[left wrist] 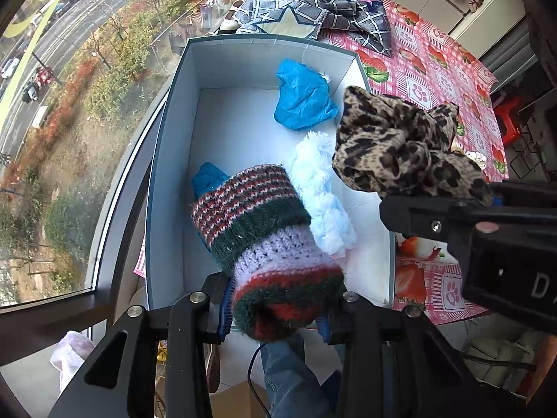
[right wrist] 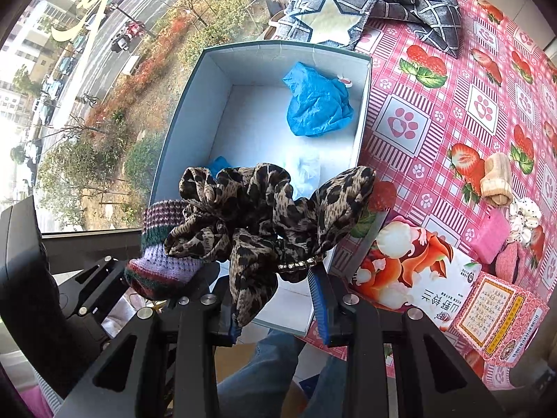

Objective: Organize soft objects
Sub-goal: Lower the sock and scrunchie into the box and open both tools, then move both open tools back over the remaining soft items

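While both grippers hang over the near end of the box, each one already carries something soft. The left gripper is clamped on a striped knitted sock, which stands up between the blue pads and leans over the box floor. The right gripper is closed on a leopard-print scrunchie, pinched low by one fold and its small gold trim, with most of the fabric bunched loose above the jaws.

Inside the box lie a fluffy white sock near the middle, a blue bag at the far end and another blue scrap half hidden under the knitted sock.

My worry is the scrunchie: it sits right at the box's near right corner, so a release here could drape it over the wall or drop it onto the table outside. The two grippers are also close together, and the loose fabric could snag on the other tool or drag the sock as they part.

Beyond the box, a pink tablecloth printed with strawberries and paw marks covers the table, holding a snack packet, a pink carton, a rolled beige sock and a grey checked cloth. On the far side, a big window looks down on a street with trees.
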